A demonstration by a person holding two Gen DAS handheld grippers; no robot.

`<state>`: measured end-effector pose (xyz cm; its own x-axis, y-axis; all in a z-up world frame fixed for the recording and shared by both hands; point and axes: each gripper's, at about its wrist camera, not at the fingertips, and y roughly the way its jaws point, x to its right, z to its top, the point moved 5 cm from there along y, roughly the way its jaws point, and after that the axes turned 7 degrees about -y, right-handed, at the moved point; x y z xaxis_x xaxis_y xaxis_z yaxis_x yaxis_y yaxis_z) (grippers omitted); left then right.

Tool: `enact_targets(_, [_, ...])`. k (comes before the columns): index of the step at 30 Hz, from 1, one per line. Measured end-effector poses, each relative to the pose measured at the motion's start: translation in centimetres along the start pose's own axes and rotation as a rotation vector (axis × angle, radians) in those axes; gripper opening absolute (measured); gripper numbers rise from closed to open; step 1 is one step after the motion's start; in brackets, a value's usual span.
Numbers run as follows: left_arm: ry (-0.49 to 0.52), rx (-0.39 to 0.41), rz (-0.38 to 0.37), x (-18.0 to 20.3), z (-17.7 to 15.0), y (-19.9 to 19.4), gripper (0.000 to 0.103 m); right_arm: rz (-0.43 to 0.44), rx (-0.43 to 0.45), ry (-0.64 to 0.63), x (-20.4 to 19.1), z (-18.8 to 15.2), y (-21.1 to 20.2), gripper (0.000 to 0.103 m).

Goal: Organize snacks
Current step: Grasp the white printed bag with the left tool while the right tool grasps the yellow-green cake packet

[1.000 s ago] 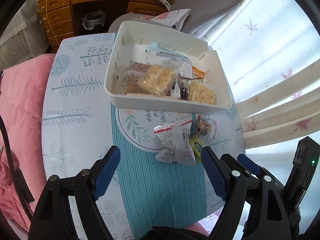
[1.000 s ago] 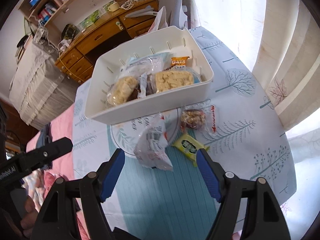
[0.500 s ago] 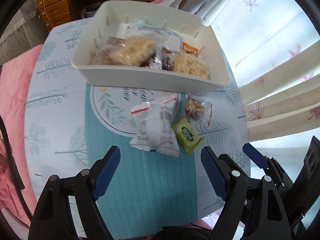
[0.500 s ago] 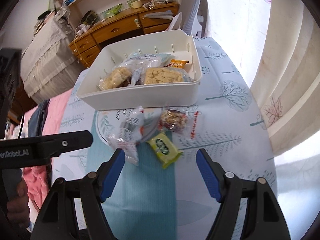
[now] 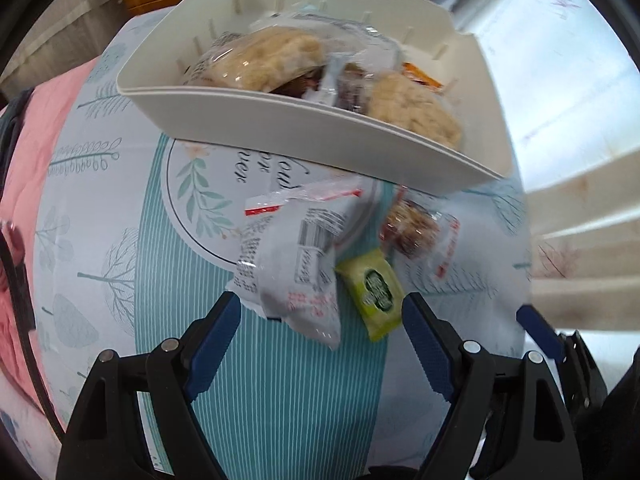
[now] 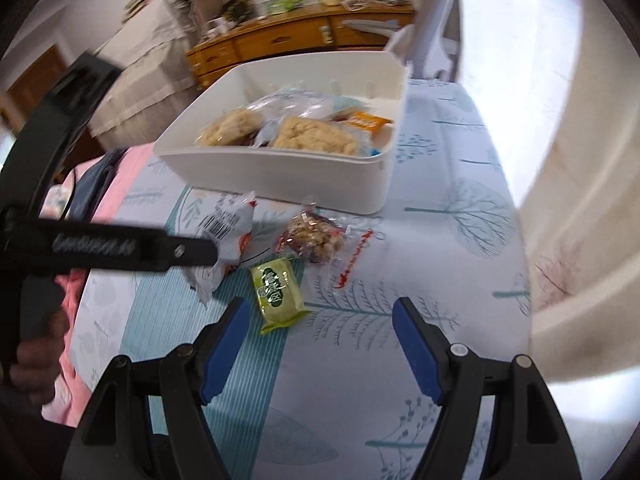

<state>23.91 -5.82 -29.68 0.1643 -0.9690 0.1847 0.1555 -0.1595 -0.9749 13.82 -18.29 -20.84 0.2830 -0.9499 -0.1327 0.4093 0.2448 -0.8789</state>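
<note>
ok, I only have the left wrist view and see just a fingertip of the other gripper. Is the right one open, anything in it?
Observer: The right gripper is open, with nothing between its fingers.
Operator: What is it lined up on?
Observer: The green packet lies flat on the cloth just ahead of its left finger, off centre rather than between the two.
Operator: Does my gripper get in its way?
Observer: In the right wrist view, the left gripper shows as a black bar across the near part of the white packet. The green packet and the nut packet are uncovered.
</note>
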Motion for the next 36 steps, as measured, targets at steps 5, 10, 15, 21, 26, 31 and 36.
enact_targets(5, [-0.046, -0.018, 0.049, -0.6, 0.9, 1.7, 0.082, 0.065, -0.035, -0.071, -1.0, -0.2, 2.1, 0.075])
enact_targets(10, [-0.077, -0.038, 0.089, -1.1, 1.9, 3.0, 0.082, 0.106, -0.064, -0.072, -1.3, -0.3, 4.4, 0.075])
enact_targets(15, [-0.103, -0.06, 0.096, -1.5, 2.9, 4.1, 0.081, 0.134, -0.088, -0.085, -2.1, -0.1, 6.2, 0.075])
enact_targets(21, [-0.132, -0.072, 0.084, -2.0, 3.5, 4.8, 0.064, 0.147, -0.113, -0.108, -3.0, 0.0, 7.7, 0.074])
enact_targets(26, [-0.168, -0.071, 0.08, -3.4, 3.7, 4.7, 0.056, 0.127, -0.133, -0.144, -3.7, 0.1, 8.9, 0.072])
enact_targets(31, [-0.183, -0.064, 0.076, -4.8, 3.7, 4.1, 0.054, 0.081, -0.143, -0.193, -4.4, 0.1, 9.6, 0.067])
enact_targets(36, [-0.195, -0.042, 0.08, -5.8, 3.5, 2.9, 0.054, 0.03, -0.143, -0.234, -4.9, 0.1, 9.8, 0.054])
